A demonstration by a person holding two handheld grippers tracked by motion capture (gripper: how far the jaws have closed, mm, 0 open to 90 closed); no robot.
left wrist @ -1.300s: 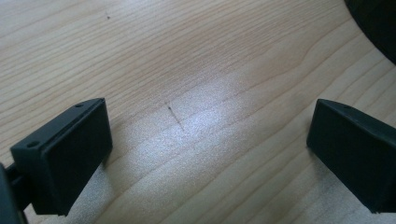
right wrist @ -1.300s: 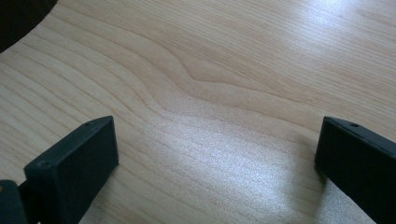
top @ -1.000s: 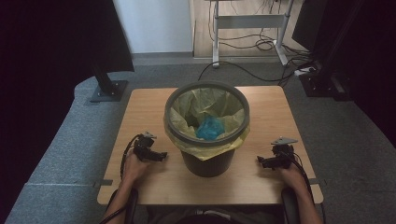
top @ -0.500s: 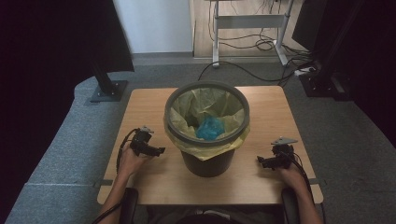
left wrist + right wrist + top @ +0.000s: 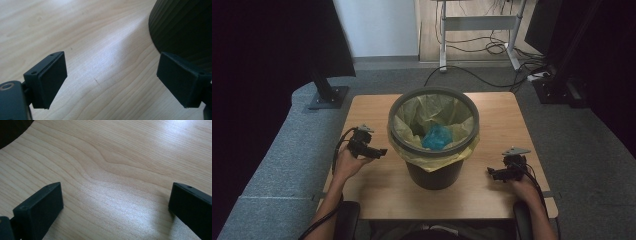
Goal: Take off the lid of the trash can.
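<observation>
Grey carpet floor (image 5: 592, 150), white wall (image 5: 377, 25), metal desk frame (image 5: 477, 22).

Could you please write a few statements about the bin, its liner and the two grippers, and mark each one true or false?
1. The bin stands on the wooden table. True.
2. The liner is red. False: it is yellowish.
3. A blue item lies inside the bin. True.
4. The left gripper grips the bin's rim. False: its jaws are open and hold nothing.
5. The right gripper is open. True.
</observation>
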